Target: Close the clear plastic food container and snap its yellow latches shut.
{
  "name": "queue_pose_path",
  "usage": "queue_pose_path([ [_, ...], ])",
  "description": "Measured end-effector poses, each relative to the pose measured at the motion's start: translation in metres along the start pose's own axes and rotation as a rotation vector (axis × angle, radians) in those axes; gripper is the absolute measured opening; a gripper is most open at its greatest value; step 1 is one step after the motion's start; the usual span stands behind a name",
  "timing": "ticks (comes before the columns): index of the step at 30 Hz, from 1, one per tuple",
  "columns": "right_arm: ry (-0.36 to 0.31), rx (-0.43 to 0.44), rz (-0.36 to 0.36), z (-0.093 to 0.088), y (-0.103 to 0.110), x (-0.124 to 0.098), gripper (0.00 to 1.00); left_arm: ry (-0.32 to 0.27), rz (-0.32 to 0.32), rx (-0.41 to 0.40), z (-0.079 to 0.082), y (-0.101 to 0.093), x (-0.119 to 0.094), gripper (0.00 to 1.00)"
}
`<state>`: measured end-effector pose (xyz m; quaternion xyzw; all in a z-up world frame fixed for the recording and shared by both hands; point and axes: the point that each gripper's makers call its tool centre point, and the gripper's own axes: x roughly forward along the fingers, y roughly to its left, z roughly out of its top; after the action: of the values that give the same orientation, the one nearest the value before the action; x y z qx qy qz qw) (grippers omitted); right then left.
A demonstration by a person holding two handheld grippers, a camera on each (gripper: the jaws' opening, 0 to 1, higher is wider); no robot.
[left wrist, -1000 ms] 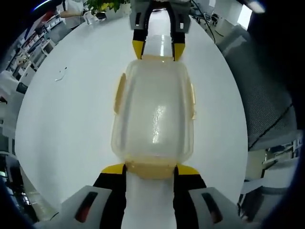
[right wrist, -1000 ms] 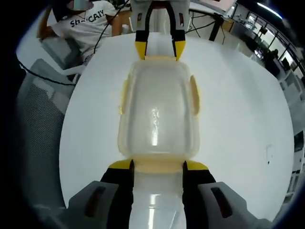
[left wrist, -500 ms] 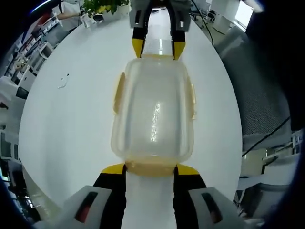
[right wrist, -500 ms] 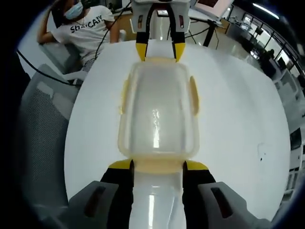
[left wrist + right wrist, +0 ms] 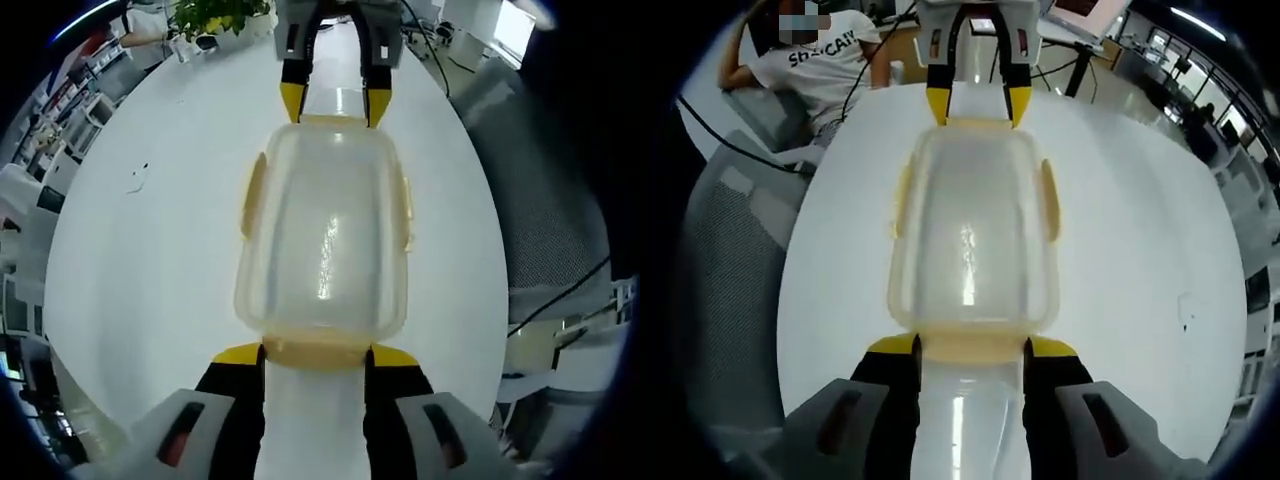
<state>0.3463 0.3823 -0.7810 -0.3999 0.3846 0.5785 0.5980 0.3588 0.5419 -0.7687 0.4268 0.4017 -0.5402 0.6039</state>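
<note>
The clear food container [image 5: 322, 235] is seen lying on the round white table [image 5: 150, 270], lid on, held between the two grippers at its short ends. In the left gripper view, the left gripper [image 5: 315, 352] is set against the near end, its yellow-tipped jaws spread about the width of the near end latch [image 5: 315, 354], which lies between them; whether the latch is actually squeezed cannot be told. The right gripper [image 5: 335, 102] is seen at the far end, its tips touching the rim there. In the right gripper view the same arrangement is mirrored: right gripper [image 5: 970, 347] near, left gripper [image 5: 977, 104] far. Yellow side latches [image 5: 1048, 200] appear folded against the long walls, though this is blurred. A seated person [image 5: 815, 60] is visible beyond the table.
</note>
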Motion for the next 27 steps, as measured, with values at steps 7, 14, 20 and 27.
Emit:
queue_pose_path([
  [7,-0.001,0.012,-0.009,-0.007,-0.002,-0.007,0.37,-0.021,0.008,0.001,0.009,0.005,0.001,0.33],
  [14,-0.008,0.035,-0.014,-0.024,0.0,-0.012,0.37,-0.047,0.003,0.01,0.026,0.005,0.007,0.33],
  [20,0.008,0.052,-0.002,-0.036,0.004,-0.017,0.37,-0.065,-0.013,0.016,0.038,0.002,0.013,0.33],
  [27,0.004,0.064,-0.015,-0.05,0.004,-0.025,0.37,-0.086,-0.015,0.031,0.052,0.004,0.018,0.33],
])
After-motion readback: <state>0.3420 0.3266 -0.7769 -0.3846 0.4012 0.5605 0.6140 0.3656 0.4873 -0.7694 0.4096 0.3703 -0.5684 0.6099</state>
